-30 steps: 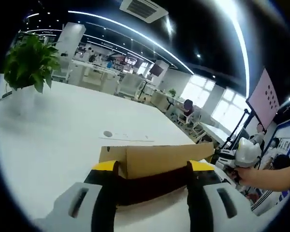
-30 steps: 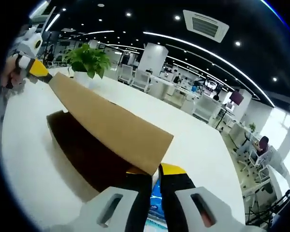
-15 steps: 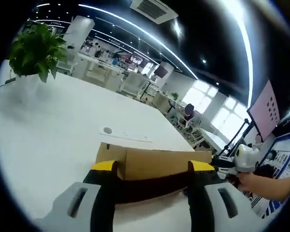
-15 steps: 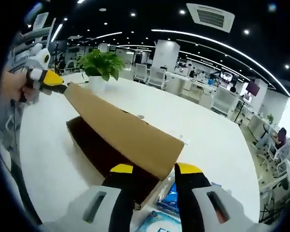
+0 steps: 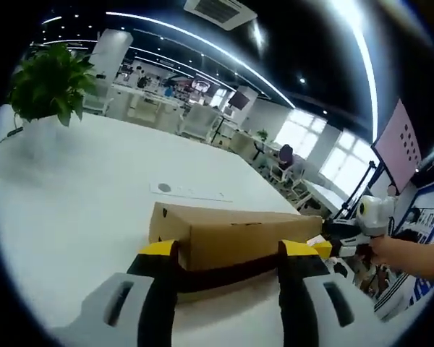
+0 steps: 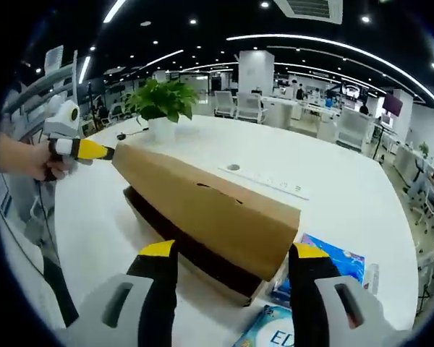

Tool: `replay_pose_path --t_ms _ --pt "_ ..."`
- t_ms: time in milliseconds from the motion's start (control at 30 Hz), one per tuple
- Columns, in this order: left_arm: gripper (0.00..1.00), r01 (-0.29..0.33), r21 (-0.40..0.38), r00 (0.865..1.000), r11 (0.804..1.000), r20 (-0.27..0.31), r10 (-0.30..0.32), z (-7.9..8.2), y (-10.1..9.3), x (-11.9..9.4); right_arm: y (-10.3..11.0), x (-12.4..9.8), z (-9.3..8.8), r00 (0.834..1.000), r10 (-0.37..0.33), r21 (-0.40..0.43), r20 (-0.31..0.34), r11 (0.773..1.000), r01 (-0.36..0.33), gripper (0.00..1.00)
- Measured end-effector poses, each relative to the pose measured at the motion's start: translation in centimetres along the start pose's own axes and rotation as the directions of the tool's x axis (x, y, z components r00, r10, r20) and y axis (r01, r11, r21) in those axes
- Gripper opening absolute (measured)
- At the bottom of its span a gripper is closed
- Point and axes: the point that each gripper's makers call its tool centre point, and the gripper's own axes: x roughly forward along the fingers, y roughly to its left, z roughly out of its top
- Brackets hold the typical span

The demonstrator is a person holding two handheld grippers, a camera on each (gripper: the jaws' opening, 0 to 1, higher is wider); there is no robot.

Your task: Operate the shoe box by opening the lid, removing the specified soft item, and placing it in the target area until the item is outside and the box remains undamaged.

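Observation:
A shoe box stands on the white table [image 5: 79,188], its kraft cardboard lid [image 5: 246,235] [image 6: 210,206] lying low over the dark brown base [image 6: 195,249]. In the left gripper view my left gripper [image 5: 227,251] is open, its yellow-tipped jaws wide apart at the box's near corner. From the right gripper view, the left gripper [image 6: 94,150] touches the far end of the lid. My right gripper [image 6: 233,253] is open, with the box's near end ahead between the jaws. Its yellow tip [image 5: 323,249] sits by the far end of the lid.
A potted green plant [image 5: 47,79] [image 6: 163,97] stands on the table beyond the box. Blue printed packets [image 6: 331,259] lie to the right of the box's near end. A hand [image 6: 22,155] holds the left gripper. Desks and chairs stand behind.
The lid, tilted up a second ago, has come down over the base. The right gripper let go of the lid's corner, opened wide and drew back a little.

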Motion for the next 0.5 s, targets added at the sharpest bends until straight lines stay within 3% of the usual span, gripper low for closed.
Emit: replay_pose_path --t_ms 133,500 --pt "0.46 -0.028 0.062 0.999 0.998 -0.024 0.029 -1.2 0.8 -0.3 0.2 0.1 -0.9 1.000 -0.003 -0.031 -0.026 1.000 0.002 0.61" --pt "0.42 -0.064 0.027 0.997 0.998 -0.050 0.065 -3.0 1.9 -0.1 0.8 0.6 -2.4 0.998 -0.011 -0.016 -0.065 1.000 0.010 0.60"
